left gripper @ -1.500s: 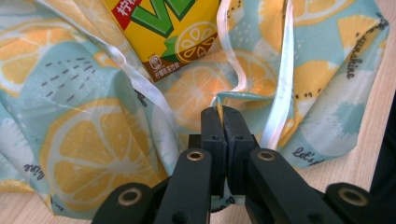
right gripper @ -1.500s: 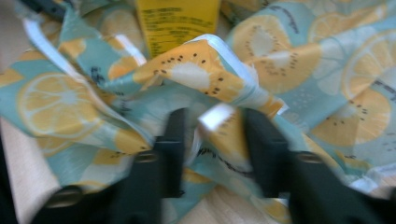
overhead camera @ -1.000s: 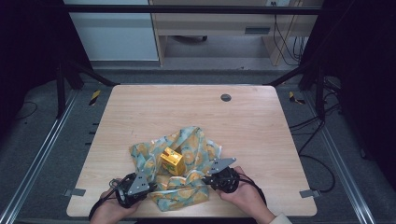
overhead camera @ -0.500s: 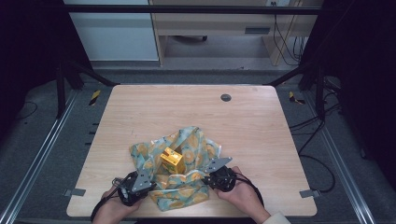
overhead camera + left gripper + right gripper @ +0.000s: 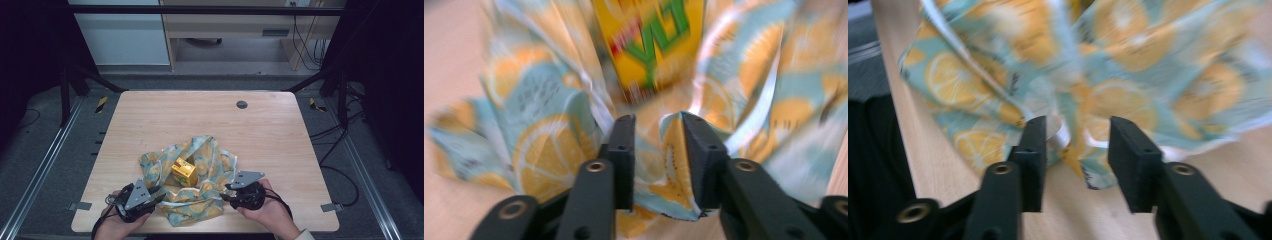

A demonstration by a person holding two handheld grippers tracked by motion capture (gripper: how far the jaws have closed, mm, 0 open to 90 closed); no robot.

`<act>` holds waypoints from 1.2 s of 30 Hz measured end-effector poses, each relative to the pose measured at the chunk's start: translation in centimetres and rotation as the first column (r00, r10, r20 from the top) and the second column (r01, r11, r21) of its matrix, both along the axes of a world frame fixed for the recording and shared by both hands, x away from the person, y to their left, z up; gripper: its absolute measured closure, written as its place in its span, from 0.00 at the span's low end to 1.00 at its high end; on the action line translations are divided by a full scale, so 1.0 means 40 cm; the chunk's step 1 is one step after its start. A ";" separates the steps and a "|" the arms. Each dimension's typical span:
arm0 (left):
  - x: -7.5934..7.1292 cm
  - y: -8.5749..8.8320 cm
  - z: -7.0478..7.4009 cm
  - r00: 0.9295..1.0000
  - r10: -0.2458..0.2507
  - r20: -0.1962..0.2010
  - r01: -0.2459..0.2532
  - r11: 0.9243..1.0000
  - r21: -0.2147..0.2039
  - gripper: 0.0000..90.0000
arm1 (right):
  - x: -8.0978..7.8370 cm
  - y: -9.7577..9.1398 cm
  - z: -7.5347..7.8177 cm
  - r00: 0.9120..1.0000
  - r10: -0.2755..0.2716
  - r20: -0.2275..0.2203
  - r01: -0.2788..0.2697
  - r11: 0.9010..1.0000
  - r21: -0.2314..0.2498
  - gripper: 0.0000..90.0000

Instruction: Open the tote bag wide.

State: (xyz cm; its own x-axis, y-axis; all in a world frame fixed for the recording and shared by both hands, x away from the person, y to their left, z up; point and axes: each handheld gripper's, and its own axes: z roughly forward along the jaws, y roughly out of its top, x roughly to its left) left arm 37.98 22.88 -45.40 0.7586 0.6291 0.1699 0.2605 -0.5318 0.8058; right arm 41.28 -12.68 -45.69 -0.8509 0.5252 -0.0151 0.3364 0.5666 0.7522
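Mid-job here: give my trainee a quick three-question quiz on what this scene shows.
1. True or false: the yellow carton stands on the bare table.
2. What is printed on the cloth? A) stripes B) citrus slices C) stars
3. What lies between the jaws of the left gripper and of the right gripper?

Key: 1. False, it sits on the cloth. 2. B. 3. Folds of the cloth; both sets of jaws have just been opening and stand apart.

One patterned cloth [image 5: 200, 180], one yellow carton [image 5: 183, 171], one table [image 5: 165, 115], one dark round disc [image 5: 242, 104] and two grippers, left [image 5: 156, 196] and right [image 5: 226, 191], are counted.
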 end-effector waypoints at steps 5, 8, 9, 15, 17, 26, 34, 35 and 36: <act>-0.011 0.007 0.034 0.999 0.020 0.034 -0.018 0.997 -0.073 0.65 | -0.003 -0.031 0.054 0.998 -0.048 0.049 0.046 0.999 0.029 0.43; 0.001 0.010 0.057 0.998 0.056 0.035 -0.052 0.992 -0.114 0.61 | 0.004 -0.032 0.083 0.996 -0.060 0.070 0.056 0.997 0.049 0.38; 0.011 0.009 0.062 0.997 0.075 0.032 -0.071 0.992 -0.108 0.61 | 0.010 -0.028 0.090 0.996 -0.064 0.068 0.060 0.997 0.058 0.35; 0.094 0.005 0.075 0.981 0.192 0.008 -0.191 0.980 -0.052 0.48 | 0.047 0.041 0.099 0.997 -0.063 0.054 0.059 0.996 0.072 0.28; 0.122 -0.001 0.074 0.977 0.211 0.015 -0.210 0.977 -0.034 0.44 | 0.051 0.071 0.085 0.998 -0.041 0.040 0.038 0.997 0.070 0.27; 0.191 -0.032 -0.012 0.977 0.176 -0.118 -0.173 0.984 0.035 0.53 | 0.062 0.148 -0.039 0.999 -0.023 -0.041 0.021 0.999 -0.046 0.44; 0.207 -0.008 -0.040 0.970 0.219 -0.102 -0.203 0.968 0.148 0.95 | 0.066 0.154 -0.085 0.996 -0.002 -0.091 -0.007 0.995 -0.096 0.98; 0.210 0.000 -0.043 0.967 0.236 -0.098 -0.220 0.964 0.150 0.95 | 0.066 0.154 -0.090 0.996 0.003 -0.091 -0.013 0.994 -0.105 1.00; 0.214 0.008 -0.046 0.964 0.250 -0.095 -0.234 0.960 0.157 0.95 | 0.066 0.153 -0.090 0.995 -0.003 -0.098 -0.007 0.995 -0.096 1.00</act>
State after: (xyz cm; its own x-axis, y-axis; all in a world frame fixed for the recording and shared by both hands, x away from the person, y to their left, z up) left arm 46.52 23.19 -47.23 0.6061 0.7714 0.1936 0.4800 -0.5490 0.6843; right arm 43.93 -6.54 -49.29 -0.8519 0.5234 0.0181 0.4045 0.6357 0.6575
